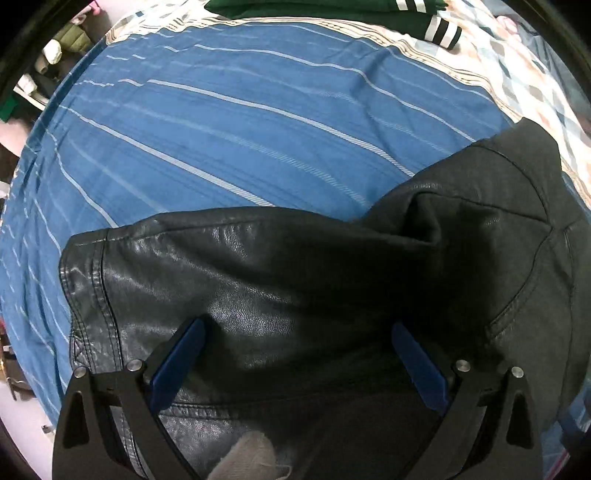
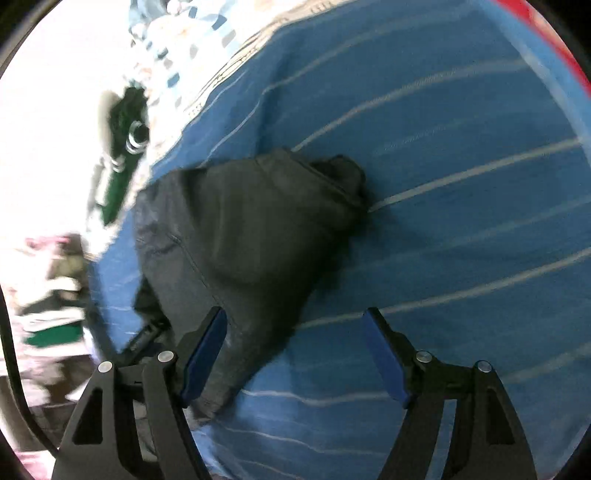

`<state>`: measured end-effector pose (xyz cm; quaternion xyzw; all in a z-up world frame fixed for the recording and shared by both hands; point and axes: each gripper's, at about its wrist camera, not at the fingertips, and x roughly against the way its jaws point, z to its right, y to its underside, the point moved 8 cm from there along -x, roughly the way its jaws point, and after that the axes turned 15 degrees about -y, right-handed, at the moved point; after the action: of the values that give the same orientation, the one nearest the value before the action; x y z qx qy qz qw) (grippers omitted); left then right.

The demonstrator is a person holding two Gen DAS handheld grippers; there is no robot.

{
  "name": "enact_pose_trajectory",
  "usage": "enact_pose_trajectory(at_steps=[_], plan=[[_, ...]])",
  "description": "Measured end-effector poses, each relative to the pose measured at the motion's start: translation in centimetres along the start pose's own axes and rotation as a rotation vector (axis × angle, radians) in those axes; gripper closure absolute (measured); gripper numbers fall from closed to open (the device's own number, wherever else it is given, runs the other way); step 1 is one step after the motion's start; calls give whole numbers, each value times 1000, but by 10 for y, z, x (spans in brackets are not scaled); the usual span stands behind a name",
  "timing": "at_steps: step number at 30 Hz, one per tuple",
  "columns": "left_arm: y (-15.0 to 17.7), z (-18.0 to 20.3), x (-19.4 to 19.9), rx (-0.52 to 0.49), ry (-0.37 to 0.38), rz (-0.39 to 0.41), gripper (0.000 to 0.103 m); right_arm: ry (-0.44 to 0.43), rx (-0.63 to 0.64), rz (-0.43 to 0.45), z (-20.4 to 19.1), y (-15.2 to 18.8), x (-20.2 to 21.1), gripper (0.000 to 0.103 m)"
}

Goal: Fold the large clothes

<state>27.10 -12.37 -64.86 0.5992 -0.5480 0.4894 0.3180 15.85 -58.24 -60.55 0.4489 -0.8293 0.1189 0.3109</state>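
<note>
Both claws wide, empty: left claw [image 1: 297, 354] above black leather jacket [image 1: 280, 280], right claw [image 2: 295, 354] beside. Pinch hem; fold flat on bed [image 1: 221, 122].

Jacket [image 1: 295, 280] on the bedsheet [image 1: 221, 129], folded garment [image 1: 332, 9] well beyond it.

Open left tool [image 1: 297, 328] above black leather jacket [image 1: 280, 280] on blue striped sheet [image 1: 221, 129].

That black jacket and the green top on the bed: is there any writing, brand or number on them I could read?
None can be read.
Black jacket: only seams and a pale patch at its lower edge, which shows no writing.
Green top: only white stripes, no letters.
Blue striped sheet: plain stripes.
The right wrist view is too blurred to show any text.
</note>
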Motion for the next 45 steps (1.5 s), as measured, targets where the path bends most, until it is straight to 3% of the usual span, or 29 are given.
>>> enact_pose_trajectory(at_steps=[5,7,10,11,12,15,16,22,27,31,35,39,45], plan=[[1,-2,2,-10,-11,19,0,-259,-61,33,22,-28,-41,24],[1,-1,2,-11,-11,24,0,-343,-75,75,13,-38,-53,24],[3,1,3,-11,-12,33,0,-399,-88,122,-7,-48,-80,25],[3,3,5,-12,-15,35,0,-405,-88,130,-12,-50,-85,27],[3,3,6,-15,-18,38,0,-402,-82,131,-17,-51,-90,35],[0,5,7,-25,-9,38,0,-385,-53,121,-32,-50,-96,77],[0,5,6,-27,1,33,0,-388,-48,125,-37,-50,-96,81],[0,6,3,-20,46,26,0,-430,47,154,-92,-34,-70,85],[3,3,7,5,76,12,0,-404,173,130,-158,-11,-63,85],[16,-35,23,128,107,-31,0,-342,318,78,-221,8,-77,85],[58,-104,47,320,128,-53,0,-257,515,-16,-296,54,-99,85],[130,-181,62,477,30,-87,0,-184,723,-159,-342,131,-135,85],[238,-264,49,658,-127,-185,0,-126,953,-431,-355,279,-225,86]])
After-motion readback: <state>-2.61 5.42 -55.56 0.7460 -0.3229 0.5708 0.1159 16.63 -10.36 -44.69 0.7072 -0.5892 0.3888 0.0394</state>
